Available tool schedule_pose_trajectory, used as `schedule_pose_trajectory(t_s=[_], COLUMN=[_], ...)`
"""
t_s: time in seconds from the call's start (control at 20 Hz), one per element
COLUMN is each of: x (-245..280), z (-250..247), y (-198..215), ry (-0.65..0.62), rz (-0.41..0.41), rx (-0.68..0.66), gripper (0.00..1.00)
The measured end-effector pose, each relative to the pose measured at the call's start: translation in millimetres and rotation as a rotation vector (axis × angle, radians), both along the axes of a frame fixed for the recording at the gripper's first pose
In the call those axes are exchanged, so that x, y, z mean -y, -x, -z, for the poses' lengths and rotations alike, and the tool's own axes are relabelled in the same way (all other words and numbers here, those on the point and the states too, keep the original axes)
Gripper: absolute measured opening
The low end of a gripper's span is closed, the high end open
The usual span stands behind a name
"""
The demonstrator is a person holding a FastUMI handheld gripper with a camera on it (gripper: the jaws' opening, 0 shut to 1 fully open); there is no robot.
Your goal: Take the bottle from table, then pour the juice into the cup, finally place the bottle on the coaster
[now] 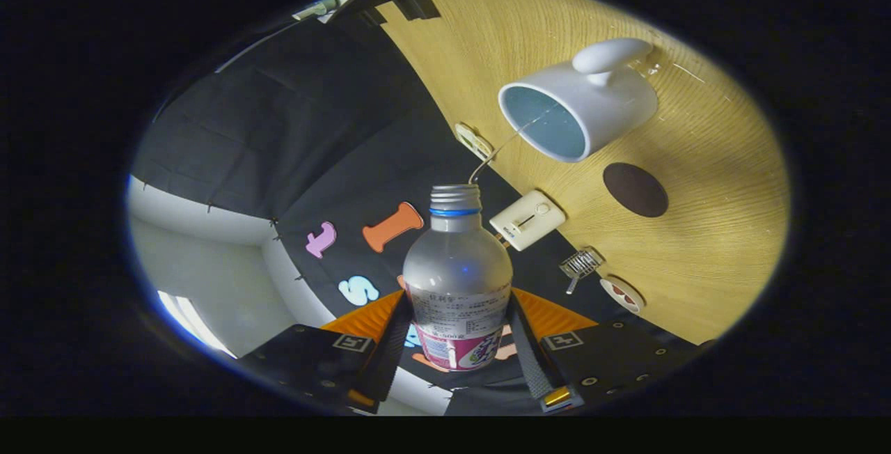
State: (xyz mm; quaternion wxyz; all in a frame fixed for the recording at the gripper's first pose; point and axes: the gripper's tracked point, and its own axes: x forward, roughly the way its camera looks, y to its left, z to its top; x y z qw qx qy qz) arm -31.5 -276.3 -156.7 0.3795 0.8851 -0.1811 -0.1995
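Between the tongs (456,332) sits the bottle (457,280), gripped (uncapped), cup (581,106) beyond.

Jaws clamp the tilted bottle (457,280), pouring into the cup (578,109).

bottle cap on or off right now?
Off. The clear plastic bottle, clamped between the gripper fingers, has bare neck threads, and a thin stream runs from its mouth into the white ceramic cup.

Light wood-grain desk (710,231) occupies the 1–4 o'clock sector. Black cloth wall (292,134) spans 9–12 o'clock. White panel (230,287) with bright light strip (191,322) lies at 8 o'clock.
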Motion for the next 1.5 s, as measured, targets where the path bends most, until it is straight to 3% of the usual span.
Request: schedule_pose_trajectory(t_s=[1.0, 1.2, 1.5], x=[3.2, -4.0, -10.3], z=[37.0, 48.8, 70.2], y=[1.8, 1.1, 2.3], ry=[-0.017, 0.051, 0.322], rz=[-0.019, -0.069, -0.163], rx=[-0.069, -0.142, -0.282], gripper=[0.74, 0.74, 0.74])
